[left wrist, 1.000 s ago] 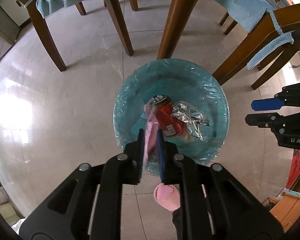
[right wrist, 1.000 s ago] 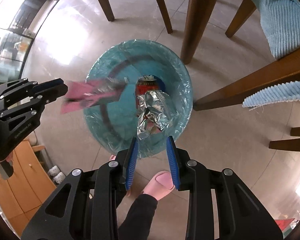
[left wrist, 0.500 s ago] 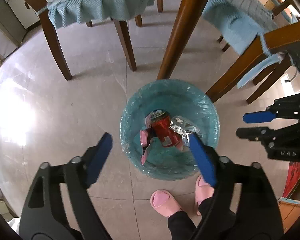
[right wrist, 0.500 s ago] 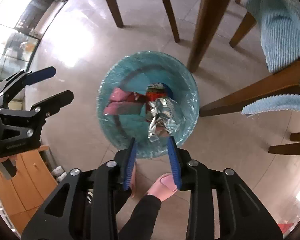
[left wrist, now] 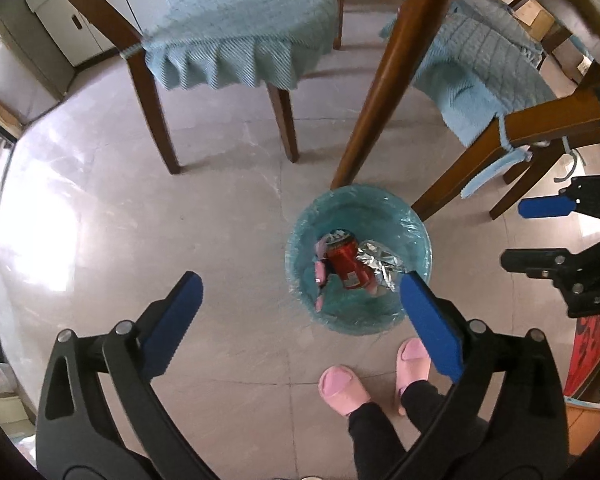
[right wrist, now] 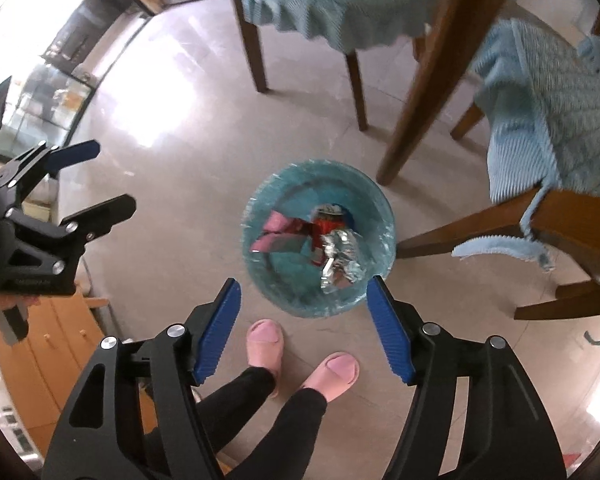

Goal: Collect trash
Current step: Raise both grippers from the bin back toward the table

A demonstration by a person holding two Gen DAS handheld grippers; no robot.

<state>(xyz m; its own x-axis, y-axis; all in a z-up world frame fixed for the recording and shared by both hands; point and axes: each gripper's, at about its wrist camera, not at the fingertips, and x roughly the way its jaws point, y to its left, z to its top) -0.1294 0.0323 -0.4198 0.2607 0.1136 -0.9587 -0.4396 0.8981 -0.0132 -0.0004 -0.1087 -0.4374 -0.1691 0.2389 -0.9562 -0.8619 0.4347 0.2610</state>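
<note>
The drop-off step looks finished: a can (left wrist: 346, 264), foil (left wrist: 380, 266) and a pink wrapper (right wrist: 278, 232) are seen inside the bin (left wrist: 418, 236). Both the left tool (left wrist: 300, 316) and the right tool (right wrist: 304, 320) are opening, and nothing is held between their jaws. More trash would probably have to be found next.

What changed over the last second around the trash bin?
The left gripper let go of the pink wrapper, which dropped into the bin. Both grippers rose away, jaws opening, the right gripper empty. The red can and foil stayed put.
</note>
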